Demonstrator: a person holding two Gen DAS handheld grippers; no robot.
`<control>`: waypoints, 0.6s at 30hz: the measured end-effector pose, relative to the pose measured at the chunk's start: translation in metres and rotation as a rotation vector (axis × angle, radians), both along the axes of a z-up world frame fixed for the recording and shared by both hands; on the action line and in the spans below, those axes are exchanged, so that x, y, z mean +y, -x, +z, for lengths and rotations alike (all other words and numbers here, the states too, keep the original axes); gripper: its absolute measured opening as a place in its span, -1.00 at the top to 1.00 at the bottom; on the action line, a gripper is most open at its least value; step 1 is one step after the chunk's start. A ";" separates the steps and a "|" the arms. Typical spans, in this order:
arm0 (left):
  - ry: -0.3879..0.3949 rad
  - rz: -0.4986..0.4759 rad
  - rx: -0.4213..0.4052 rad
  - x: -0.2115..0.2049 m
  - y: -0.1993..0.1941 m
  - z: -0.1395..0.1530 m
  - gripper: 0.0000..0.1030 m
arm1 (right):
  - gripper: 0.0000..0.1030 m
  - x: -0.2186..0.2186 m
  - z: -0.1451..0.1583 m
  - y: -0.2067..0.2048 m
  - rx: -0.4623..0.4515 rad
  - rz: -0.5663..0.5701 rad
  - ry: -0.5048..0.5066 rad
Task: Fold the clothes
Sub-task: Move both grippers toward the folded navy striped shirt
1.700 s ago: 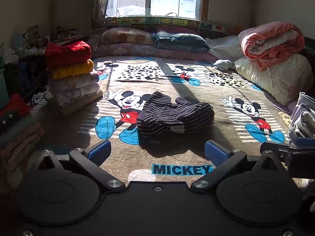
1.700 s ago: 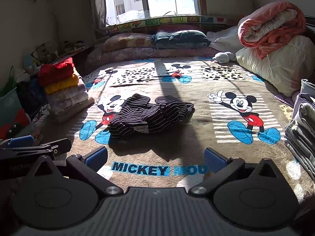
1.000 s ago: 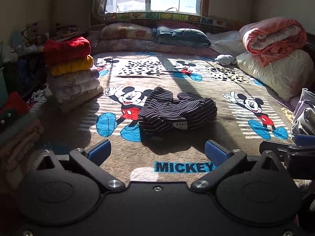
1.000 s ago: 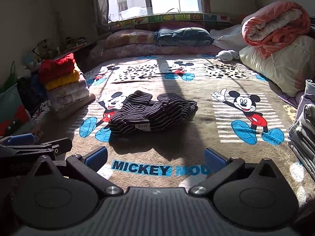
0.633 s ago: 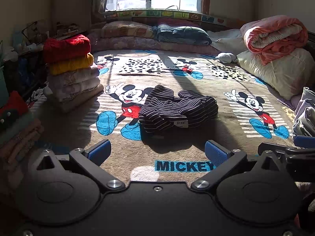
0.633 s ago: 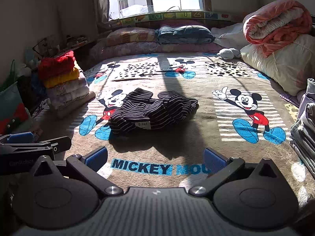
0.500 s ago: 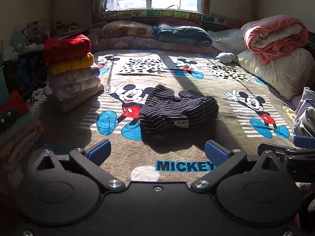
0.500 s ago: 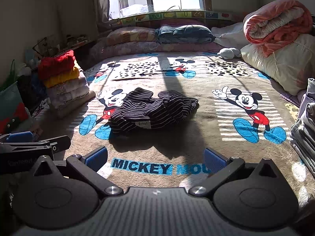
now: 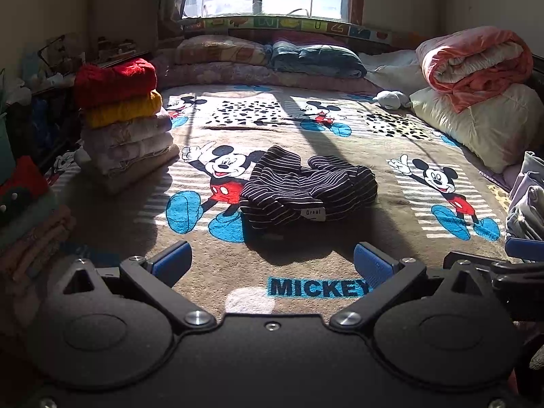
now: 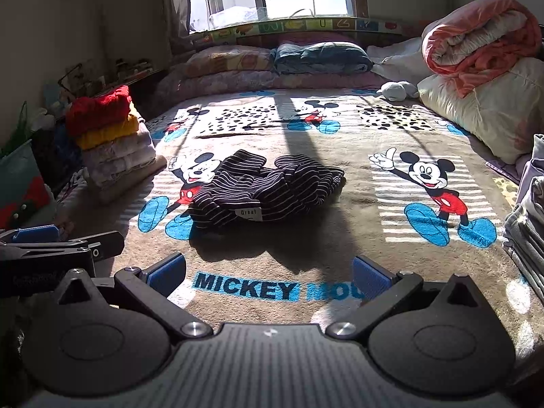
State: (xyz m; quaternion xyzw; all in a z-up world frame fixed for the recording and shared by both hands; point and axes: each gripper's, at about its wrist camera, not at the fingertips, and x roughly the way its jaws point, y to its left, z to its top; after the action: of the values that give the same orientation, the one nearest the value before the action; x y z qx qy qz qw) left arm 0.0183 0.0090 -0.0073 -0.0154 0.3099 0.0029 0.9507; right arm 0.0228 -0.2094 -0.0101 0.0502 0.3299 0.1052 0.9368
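A crumpled black garment with thin white stripes [image 9: 307, 190] [image 10: 268, 187] lies in a heap in the middle of the Mickey Mouse blanket [image 9: 340, 136] [image 10: 357, 224], a small white label showing on its near edge. My left gripper [image 9: 272, 263] hangs open over the blanket's near edge, well short of the garment, with nothing between its blue pads. My right gripper [image 10: 268, 273] is open too, beside the left one and equally short of the heap. Each gripper shows at the edge of the other's view.
A stack of folded clothes topped by red and yellow knits [image 9: 119, 115] [image 10: 108, 136] stands at the left. More folded grey garments [image 10: 527, 210] pile at the right edge. Pillows [image 9: 306, 54] line the window wall; a rolled pink quilt [image 9: 476, 64] rests on a cream duvet at back right.
Both grippers have edged slightly forward toward the striped garment and stay open. The garment has not moved.
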 end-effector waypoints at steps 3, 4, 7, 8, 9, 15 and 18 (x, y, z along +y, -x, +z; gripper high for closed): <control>-0.001 0.000 0.000 0.000 -0.001 -0.001 -0.99 | -0.99 0.000 -0.001 0.000 0.002 0.000 -0.001; -0.001 0.000 0.001 0.000 -0.001 -0.001 -0.99 | -0.99 0.000 -0.001 0.000 0.002 0.001 -0.001; -0.002 -0.001 0.003 -0.001 -0.001 -0.002 -0.99 | -0.99 0.000 -0.002 -0.001 0.003 0.002 -0.001; -0.001 -0.002 0.003 -0.001 -0.002 -0.002 -0.99 | -0.99 -0.001 -0.002 -0.002 0.004 0.002 -0.002; -0.002 -0.002 0.004 -0.001 -0.002 -0.002 -0.99 | -0.99 -0.001 -0.003 -0.002 0.005 0.002 -0.003; -0.003 -0.004 0.006 -0.002 -0.007 -0.004 -0.99 | -0.99 -0.002 -0.005 -0.007 0.008 0.024 -0.030; -0.003 -0.004 0.009 -0.002 -0.013 -0.005 -0.99 | -0.99 -0.003 -0.007 -0.011 0.002 0.036 -0.042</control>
State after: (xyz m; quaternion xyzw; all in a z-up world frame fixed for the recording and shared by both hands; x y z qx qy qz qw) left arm 0.0311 0.0074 -0.0123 -0.0136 0.3142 0.0017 0.9492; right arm 0.0336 -0.2122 -0.0166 0.0642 0.3293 0.1289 0.9332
